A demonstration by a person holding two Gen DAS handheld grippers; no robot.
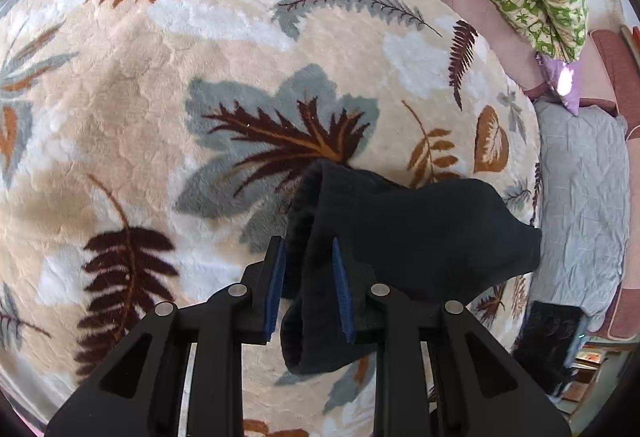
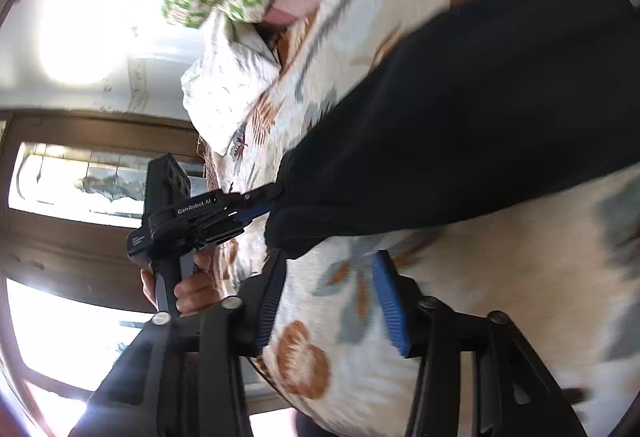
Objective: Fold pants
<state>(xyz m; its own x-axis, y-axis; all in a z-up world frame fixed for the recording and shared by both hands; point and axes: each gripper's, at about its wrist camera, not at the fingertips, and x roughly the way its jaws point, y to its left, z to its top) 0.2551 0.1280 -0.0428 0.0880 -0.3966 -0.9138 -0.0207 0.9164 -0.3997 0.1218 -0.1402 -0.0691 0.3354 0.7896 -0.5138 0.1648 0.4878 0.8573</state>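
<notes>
Lying on the leaf-print blanket [image 1: 120,85], the black pants [image 2: 480,117] look partly folded — a compact dark band, long axis running from seven toward two o'clock in the right wrist view. Left gripper [image 1: 309,291] is clamped on their ribbed end; right gripper [image 2: 332,301] stands released, empty, so smoothing or another fold probably remains.

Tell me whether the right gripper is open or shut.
Open. The right gripper has its blue pads apart with only the leaf-patterned blanket showing between them; the black pants lie beyond its tips.
</notes>
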